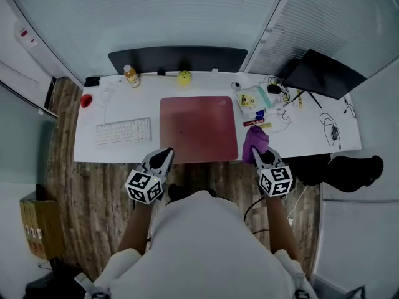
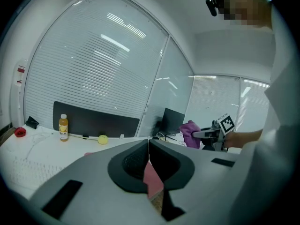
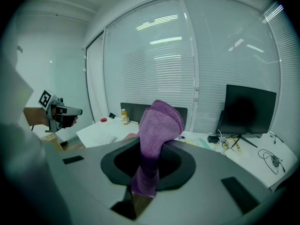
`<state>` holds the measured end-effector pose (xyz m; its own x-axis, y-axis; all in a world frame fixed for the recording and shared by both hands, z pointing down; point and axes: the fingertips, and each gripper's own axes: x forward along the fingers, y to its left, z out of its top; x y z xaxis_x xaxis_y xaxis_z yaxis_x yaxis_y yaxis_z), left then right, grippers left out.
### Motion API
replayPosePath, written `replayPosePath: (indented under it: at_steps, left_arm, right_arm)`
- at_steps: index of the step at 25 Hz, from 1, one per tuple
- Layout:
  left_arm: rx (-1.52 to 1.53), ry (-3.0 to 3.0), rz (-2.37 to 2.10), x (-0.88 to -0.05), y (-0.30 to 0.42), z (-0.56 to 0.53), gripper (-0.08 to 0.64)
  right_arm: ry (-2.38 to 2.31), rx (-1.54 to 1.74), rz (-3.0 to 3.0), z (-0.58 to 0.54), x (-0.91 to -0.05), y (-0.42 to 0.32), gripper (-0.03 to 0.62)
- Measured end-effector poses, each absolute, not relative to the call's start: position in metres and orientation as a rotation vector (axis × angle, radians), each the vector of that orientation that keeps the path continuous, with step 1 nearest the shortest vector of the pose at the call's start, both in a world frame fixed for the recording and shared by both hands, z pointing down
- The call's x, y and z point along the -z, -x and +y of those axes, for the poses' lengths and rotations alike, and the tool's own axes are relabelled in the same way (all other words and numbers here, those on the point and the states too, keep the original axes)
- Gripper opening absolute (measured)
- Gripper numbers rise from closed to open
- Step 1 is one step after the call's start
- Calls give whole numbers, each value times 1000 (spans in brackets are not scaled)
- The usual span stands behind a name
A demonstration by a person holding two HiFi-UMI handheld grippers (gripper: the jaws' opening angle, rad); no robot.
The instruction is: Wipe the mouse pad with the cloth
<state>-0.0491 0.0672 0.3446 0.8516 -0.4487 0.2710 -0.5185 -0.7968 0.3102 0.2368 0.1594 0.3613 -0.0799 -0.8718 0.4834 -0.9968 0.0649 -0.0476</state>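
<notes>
In the head view, a white desk [image 1: 93, 151] crossed the frame's middle, and a red rectangular mouse pad [image 1: 198, 128] lay at its centre. A white keyboard [image 1: 123, 131] lay left of the pad. A plastic juice bottle [image 1: 131, 76] and a small yellow ball [image 1: 184, 77] stood along the far edge, before a dark panel [image 1: 177, 60]. A black monitor [image 1: 324, 73] sat at upper right. A purple cloth [image 1: 254, 141], clamped in the right gripper [image 1: 260, 152], hung at the pad's lower right corner. The left gripper [image 1: 167, 152], jaws together, hovered at its lower left.
</notes>
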Motion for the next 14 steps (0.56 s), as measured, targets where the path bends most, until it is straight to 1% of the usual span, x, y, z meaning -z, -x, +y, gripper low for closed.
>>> replayPosePath:
  at_steps: [14]
  left_arm:
    - [-264, -2653, -717, -346, 42, 67, 18]
  right_arm:
    - [-1897, -543, -2022, 161, -360, -247, 83]
